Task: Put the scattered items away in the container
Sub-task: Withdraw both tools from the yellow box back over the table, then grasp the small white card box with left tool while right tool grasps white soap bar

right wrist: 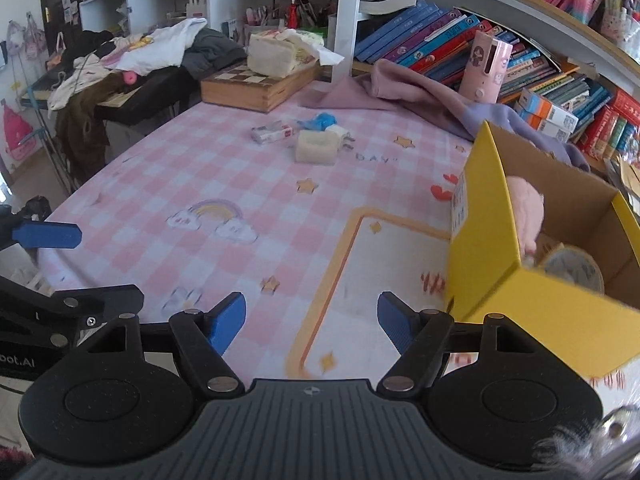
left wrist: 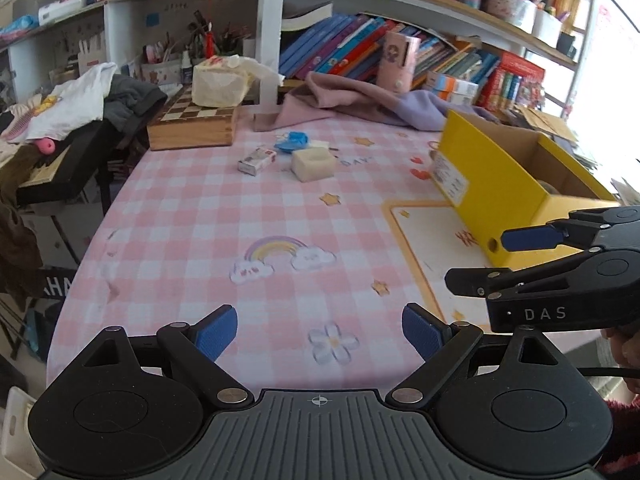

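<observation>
- In the left wrist view the near wall of the yellow box (left wrist: pixel 494 176) hides almost all of what lies inside; only a sliver of something grey shows at its far end.
- In the right wrist view the same wall cuts off the lower part of the pink plush (right wrist: pixel 526 210) and the tape roll (right wrist: pixel 572 270).
- The box's near corner is blurred.
- The print on the small carton (left wrist: pixel 257 160) toward the tablecloth's (left wrist: pixel 200 220) far edge is too small to read.
- The white plug (right wrist: pixel 340 134) sits partly behind the cream block (right wrist: pixel 316 147).
- The blue item (left wrist: pixel 292 141) is too small to identify.
- The right gripper (left wrist: pixel 474 258) runs off the picture's right edge.
</observation>
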Tool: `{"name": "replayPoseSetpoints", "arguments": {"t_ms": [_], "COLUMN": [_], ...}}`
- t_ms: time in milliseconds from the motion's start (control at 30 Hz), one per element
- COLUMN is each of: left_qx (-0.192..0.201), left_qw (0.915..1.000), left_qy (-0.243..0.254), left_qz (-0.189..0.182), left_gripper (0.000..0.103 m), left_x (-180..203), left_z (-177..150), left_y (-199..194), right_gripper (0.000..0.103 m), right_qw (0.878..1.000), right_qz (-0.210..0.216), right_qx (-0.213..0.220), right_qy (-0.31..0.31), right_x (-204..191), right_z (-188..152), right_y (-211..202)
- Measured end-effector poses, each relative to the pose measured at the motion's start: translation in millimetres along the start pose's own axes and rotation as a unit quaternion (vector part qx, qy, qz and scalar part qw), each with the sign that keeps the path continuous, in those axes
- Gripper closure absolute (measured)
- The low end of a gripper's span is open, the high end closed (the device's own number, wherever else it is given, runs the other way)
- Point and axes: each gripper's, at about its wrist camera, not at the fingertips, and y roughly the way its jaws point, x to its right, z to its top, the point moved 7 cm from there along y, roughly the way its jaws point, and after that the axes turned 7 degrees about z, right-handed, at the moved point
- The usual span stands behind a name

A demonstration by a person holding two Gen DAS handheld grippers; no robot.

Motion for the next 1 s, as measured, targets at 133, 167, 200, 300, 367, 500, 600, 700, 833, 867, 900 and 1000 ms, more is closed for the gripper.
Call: {"name": "replayPoseSetpoints", "arguments": {"t_ms": [133,167,200,300,367,500,600,700,833,867,900,1000], "left_qx": [0.003,0.004,0.005,0.005,0.005,0.007,0.004,-0.003,-0.009,-0.009,-0.011,-0.021], "left_qw": [1.0000,1.0000,1.0000,0.9998,0.9995,0.9990,0.9987,0.9982,0.9977,0.9977,0.9977,0.9976], "left_qy": [-0.001,-0.002,-0.002,0.000,-0.002,-0.004,-0.002,-0.002,-0.007,-0.008,-0.009,-0.008], "left_qz": [0.004,0.006,0.008,0.022,0.030,0.044,0.051,0.060,0.066,0.066,0.066,0.066], "left_gripper": [0.011,0.011,0.011,0.012,0.012,0.012,0.012,0.012,0.012,0.012,0.012,0.012], "left_x": [-6,-8,-10,-18,-25,-39,-48,-57,-66,-67,-69,-71], "left_z": [25,31,37,56,69,90,102,112,123,125,125,128], "left_y": [22,28,33,50,62,84,101,119,135,139,143,159], "right_gripper": [0.032,0.032,0.032,0.032,0.033,0.033,0.032,0.032,0.033,0.033,0.033,0.036], "right_qw": [1.000,1.000,1.000,0.999,0.998,0.998,0.997,0.997,0.999,0.999,0.999,0.999], "right_qz": [0.005,0.007,0.009,0.016,0.023,0.033,0.039,0.027,0.008,0.007,0.006,0.010], "right_qx": [0.002,0.004,0.006,0.015,0.018,0.015,0.015,0.019,0.004,0.000,-0.004,-0.008], "right_qy": [0.011,0.014,0.018,0.036,0.048,0.057,0.067,0.065,0.050,0.049,0.050,0.051], "right_x": [15,18,22,32,35,35,36,40,42,42,43,43], "right_z": [22,28,35,56,68,90,108,123,132,133,134,137], "right_y": [22,28,35,54,69,103,128,155,196,204,210,223]}}
